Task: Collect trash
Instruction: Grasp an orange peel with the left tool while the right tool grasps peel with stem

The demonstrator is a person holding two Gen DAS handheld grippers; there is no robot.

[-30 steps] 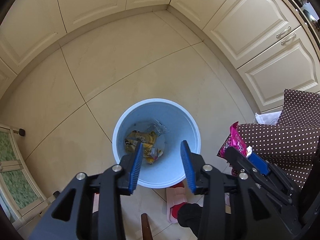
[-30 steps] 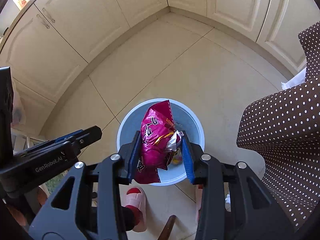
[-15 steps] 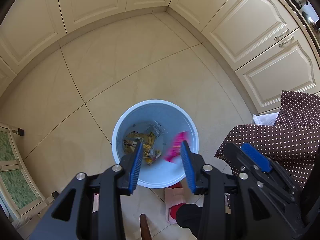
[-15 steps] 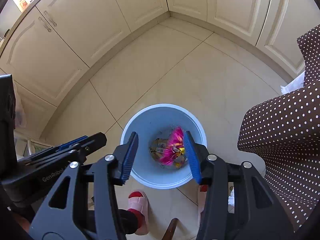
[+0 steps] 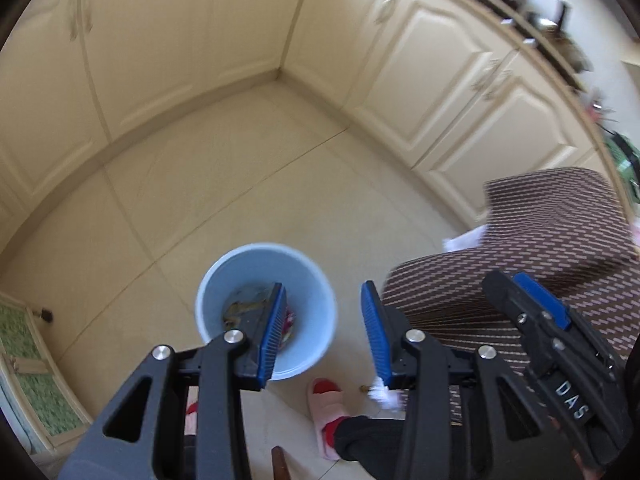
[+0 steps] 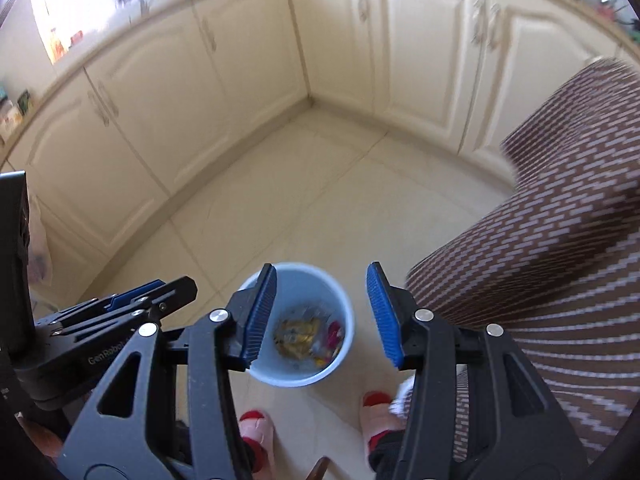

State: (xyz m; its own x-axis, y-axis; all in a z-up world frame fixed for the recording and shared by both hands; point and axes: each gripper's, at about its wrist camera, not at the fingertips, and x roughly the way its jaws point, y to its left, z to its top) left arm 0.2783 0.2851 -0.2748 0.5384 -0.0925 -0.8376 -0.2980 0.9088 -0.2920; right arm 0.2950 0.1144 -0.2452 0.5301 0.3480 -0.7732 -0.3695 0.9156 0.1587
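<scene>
the bin [image 6: 344, 312] was pale blue, with yellow-brown and magenta wrappers [image 6: 308, 336] inside it. the floor [image 6: 320, 200] was cream tile and the cabinets [image 6: 420, 60] a matching cream, while the cloth [image 6: 560, 260] was brown with pale spots. both grippers were black with blue pads [image 6: 260, 316], and the slippers [image 5: 326, 404] were pink and red.
</scene>
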